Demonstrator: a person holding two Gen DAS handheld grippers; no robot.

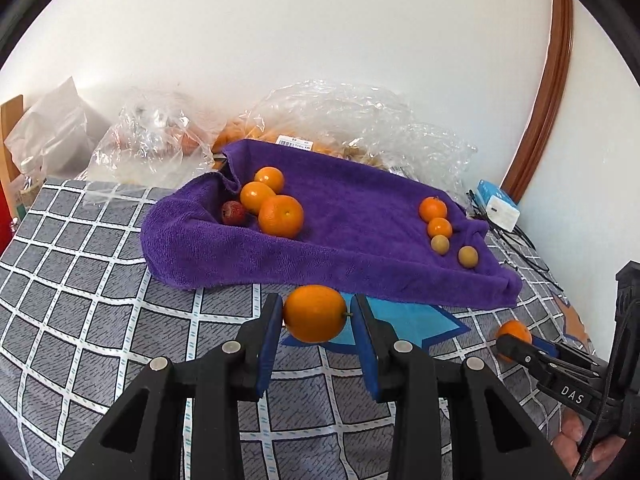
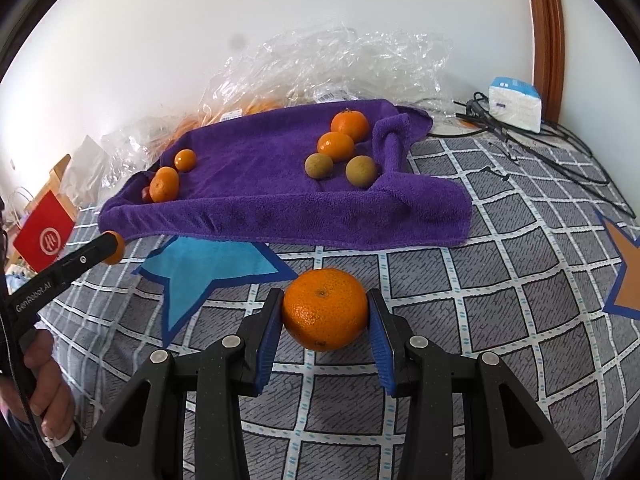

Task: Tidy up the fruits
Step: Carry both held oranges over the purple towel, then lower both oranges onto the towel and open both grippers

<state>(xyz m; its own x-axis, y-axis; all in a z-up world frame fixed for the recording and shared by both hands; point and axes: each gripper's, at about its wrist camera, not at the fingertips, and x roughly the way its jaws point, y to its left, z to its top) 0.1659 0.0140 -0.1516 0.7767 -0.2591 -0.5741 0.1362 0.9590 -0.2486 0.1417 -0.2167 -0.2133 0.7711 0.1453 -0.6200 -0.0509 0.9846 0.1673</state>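
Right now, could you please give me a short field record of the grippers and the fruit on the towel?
left gripper: shut on an orange
right gripper: shut on a larger orange
towel: purple, on the checked cover
towel, left group: three oranges, one red fruit
towel, right group: two oranges, two greenish fruits

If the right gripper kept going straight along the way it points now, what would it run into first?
The right gripper is shut on an orange. Straight ahead, that fruit would probably meet the near folded edge of the purple towel before the two small greenish fruits; depth is hard to judge, and it might touch the checked bedcover first.
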